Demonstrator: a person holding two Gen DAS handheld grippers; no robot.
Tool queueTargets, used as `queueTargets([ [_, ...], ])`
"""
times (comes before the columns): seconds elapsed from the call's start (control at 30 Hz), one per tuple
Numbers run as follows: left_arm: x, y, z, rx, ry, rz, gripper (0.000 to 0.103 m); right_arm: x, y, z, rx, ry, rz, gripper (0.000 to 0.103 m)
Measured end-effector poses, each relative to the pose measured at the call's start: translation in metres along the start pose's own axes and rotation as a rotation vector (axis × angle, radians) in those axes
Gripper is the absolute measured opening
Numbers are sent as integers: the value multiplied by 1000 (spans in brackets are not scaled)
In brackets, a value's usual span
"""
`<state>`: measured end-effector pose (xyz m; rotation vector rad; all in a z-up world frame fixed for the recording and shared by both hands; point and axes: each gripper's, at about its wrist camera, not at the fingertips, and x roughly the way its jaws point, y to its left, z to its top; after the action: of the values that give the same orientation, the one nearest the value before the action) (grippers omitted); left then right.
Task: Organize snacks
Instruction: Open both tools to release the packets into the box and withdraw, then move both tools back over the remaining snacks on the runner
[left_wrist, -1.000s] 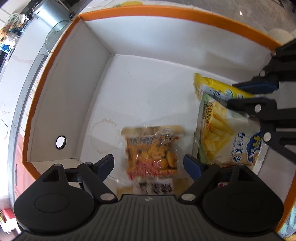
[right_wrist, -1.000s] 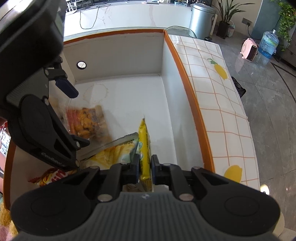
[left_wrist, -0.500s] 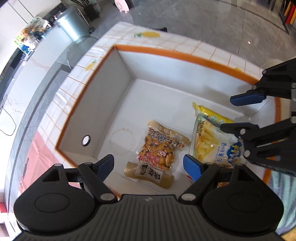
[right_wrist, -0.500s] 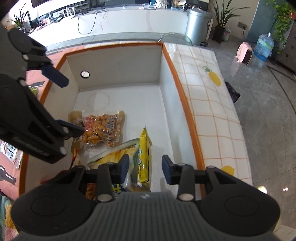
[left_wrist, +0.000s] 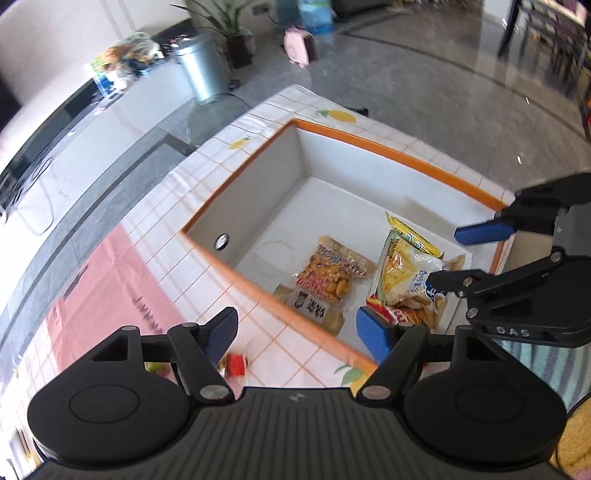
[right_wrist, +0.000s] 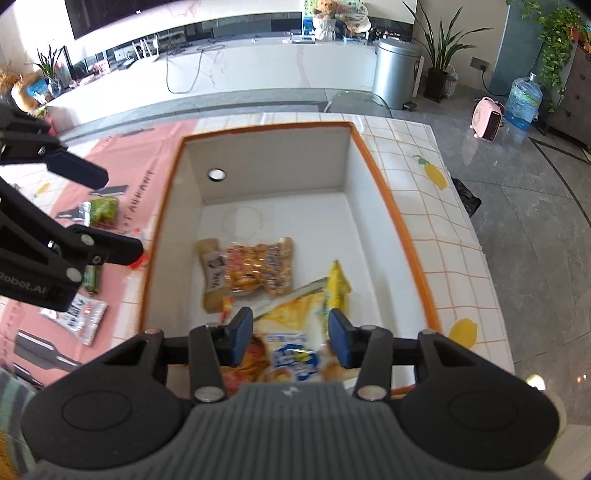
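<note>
Left of the left gripper (right_wrist: 86, 210): loose snack packets on the pink mat (right_wrist: 122, 162), among them a green packet (right_wrist: 105, 208) ahead of its fingers and a silver-and-black packet (right_wrist: 83, 314) below and behind them. A small red wrapper (left_wrist: 236, 363) just under its left finger. Left gripper (left_wrist: 297, 334) wide open, empty, held above the tiled counter edge just outside the orange-rimmed white box (left_wrist: 391, 149).

Inside the box, ahead and right of the left gripper: beige packet with a dark label (left_wrist: 314, 308) along the near wall, orange nut packet (left_wrist: 330, 273) partly over it, then the yellow-and-white chip bag (left_wrist: 406, 273), a narrow yellow packet (left_wrist: 413, 236) beyond it, and a red-edged packet (left_wrist: 391, 314) under its near end.

Right gripper (right_wrist: 291, 341) open about halfway, empty, hovering directly over the chip bag (right_wrist: 295, 332); nothing between the pads.

Judgement: remaining work appears to lie on the mat, not in the box. Deciding relation: loose packets sit left of and below the left gripper, well apart from the right one, so left hand nearer. Silver-and-black packet's long axis runs roughly toward the box wall; fingers best set across its short side. Exact count of mat packets not determinable, partly hidden behind the left gripper.
</note>
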<state>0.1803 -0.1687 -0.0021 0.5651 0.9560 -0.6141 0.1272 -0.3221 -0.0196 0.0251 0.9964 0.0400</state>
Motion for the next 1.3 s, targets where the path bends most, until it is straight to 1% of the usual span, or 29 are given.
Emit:
queueTargets([
  [0.03, -8, 4, -7, -18, -16, 9, 86, -4, 6, -2, 3, -8, 5, 43],
  [0.1, -19, 11, -20, -56, -45, 31, 82, -10, 16, -4, 9, -23, 15, 43],
  [0.23, -38, 29, -55, -166, -89, 57, 78, -21, 42, -11, 20, -58, 36, 43],
  [0.33, -51, 46, -86, -268, -115, 71, 72, -27, 63, -18, 25, -99, 60, 43],
  [0.43, -64, 70, -120, -405, -145, 54, 66, -31, 86, -26, 29, -150, 96, 43],
  [0.5, -68, 84, -141, -481, -153, 48, 59, -31, 102, -30, 27, -184, 118, 43],
  [0.57, -71, 97, -163, -548, -159, 66, 56, -30, 118, -36, 25, -209, 136, 43],
  [0.67, -75, 110, -190, -623, -166, 83, 56, -26, 143, -45, 20, -236, 164, 43],
  [0.77, -75, 120, -216, -706, -160, 84, 56, -16, 161, -52, 36, -237, 191, 43],
  [0.83, -75, 123, -230, -746, -163, 86, 56, -7, 173, -56, 38, -232, 191, 43],
  [0.93, -74, 126, -244, -774, -178, 94, 57, 6, 186, -60, 28, -219, 188, 43],
  [1.0, -72, 127, -248, -772, -177, 98, 61, 16, 194, -61, 13, -196, 182, 43],
  [1.1, -65, 131, -245, -746, -160, 100, 66, 29, 201, -60, -6, -162, 176, 43],
  [1.17, -57, 138, -241, -727, -146, 101, 66, 37, 202, -56, -14, -146, 175, 43],
  [1.3, -40, 157, -234, -716, -125, 69, 66, 52, 206, -44, -43, -137, 161, 44],
])
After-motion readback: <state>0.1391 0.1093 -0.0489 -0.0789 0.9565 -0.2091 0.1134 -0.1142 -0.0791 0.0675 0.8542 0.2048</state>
